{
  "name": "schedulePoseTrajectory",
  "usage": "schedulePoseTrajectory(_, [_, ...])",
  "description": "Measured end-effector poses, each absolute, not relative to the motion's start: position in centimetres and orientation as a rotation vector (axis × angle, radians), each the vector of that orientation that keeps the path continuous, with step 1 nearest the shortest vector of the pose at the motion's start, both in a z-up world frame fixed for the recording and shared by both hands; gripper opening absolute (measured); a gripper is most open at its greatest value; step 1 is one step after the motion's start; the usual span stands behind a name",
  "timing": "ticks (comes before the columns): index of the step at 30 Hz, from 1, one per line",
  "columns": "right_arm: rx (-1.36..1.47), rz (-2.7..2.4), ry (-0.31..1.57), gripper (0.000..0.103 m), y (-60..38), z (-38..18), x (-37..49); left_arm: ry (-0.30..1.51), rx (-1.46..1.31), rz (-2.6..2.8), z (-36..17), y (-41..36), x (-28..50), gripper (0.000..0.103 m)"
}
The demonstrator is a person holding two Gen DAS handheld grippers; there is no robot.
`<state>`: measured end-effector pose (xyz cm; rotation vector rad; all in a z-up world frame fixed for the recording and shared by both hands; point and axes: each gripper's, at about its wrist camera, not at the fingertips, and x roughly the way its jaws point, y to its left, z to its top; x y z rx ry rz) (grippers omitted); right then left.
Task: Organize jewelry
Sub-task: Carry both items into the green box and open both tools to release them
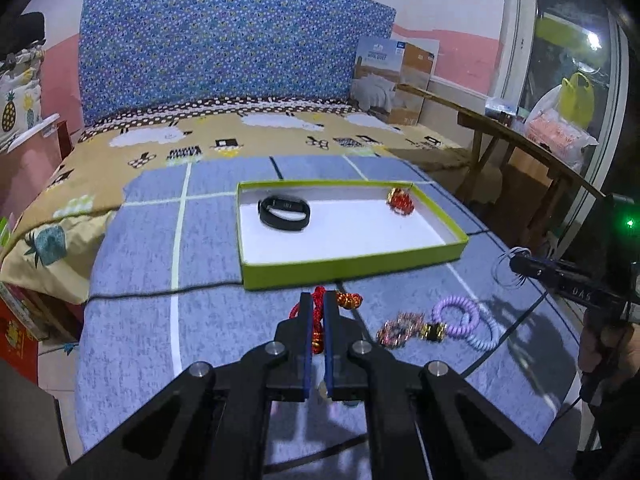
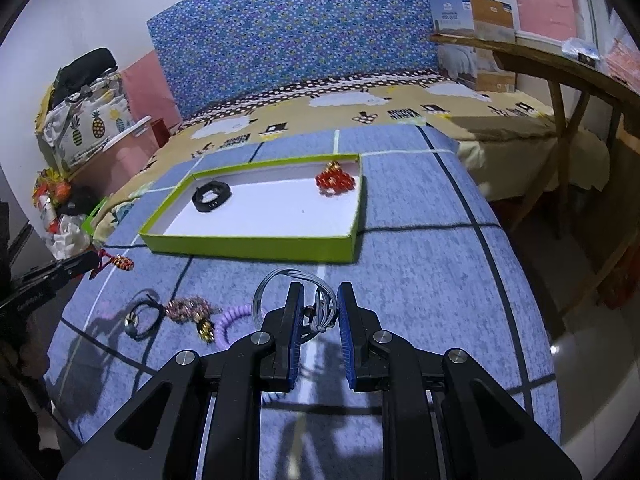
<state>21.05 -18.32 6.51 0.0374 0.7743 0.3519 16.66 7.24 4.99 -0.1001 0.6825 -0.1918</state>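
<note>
A green-rimmed white tray [image 1: 352, 266] [image 2: 256, 246] lies on the blue cloth. It holds a black wristband [image 1: 285, 213] [image 2: 211, 196] and a red bead ornament [image 1: 400, 201] [image 2: 335, 180]. My left gripper [image 1: 316, 304] is shut on a red cord bracelet [image 1: 318, 300] [image 2: 116, 262] just before the tray's near edge. My right gripper [image 2: 319, 294] [image 1: 516, 264] is shut on a grey wire bracelet [image 2: 296, 292] [image 1: 506, 274], held above the cloth. On the cloth lie a pink beaded bracelet [image 1: 398, 326] [image 2: 186, 308], purple coil hair ties [image 1: 460, 316] [image 2: 228, 322] and a dark ring bracelet [image 2: 138, 320].
A black cable [image 1: 160, 292] crosses the cloth left of the tray. A wooden bench [image 1: 520, 140] [image 2: 560, 76] stands at the right. A blue patterned headboard [image 1: 232, 40] and a cardboard box [image 1: 394, 80] are behind, on the bed.
</note>
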Motion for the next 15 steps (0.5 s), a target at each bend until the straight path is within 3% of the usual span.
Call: schedulePoseTrajectory(15, [0.025, 0.396, 0.757, 0.017, -15.7, 7.4, 27.7, 0.665, -0.086, -0.164, 5.9, 7.3, 23.2, 0.005])
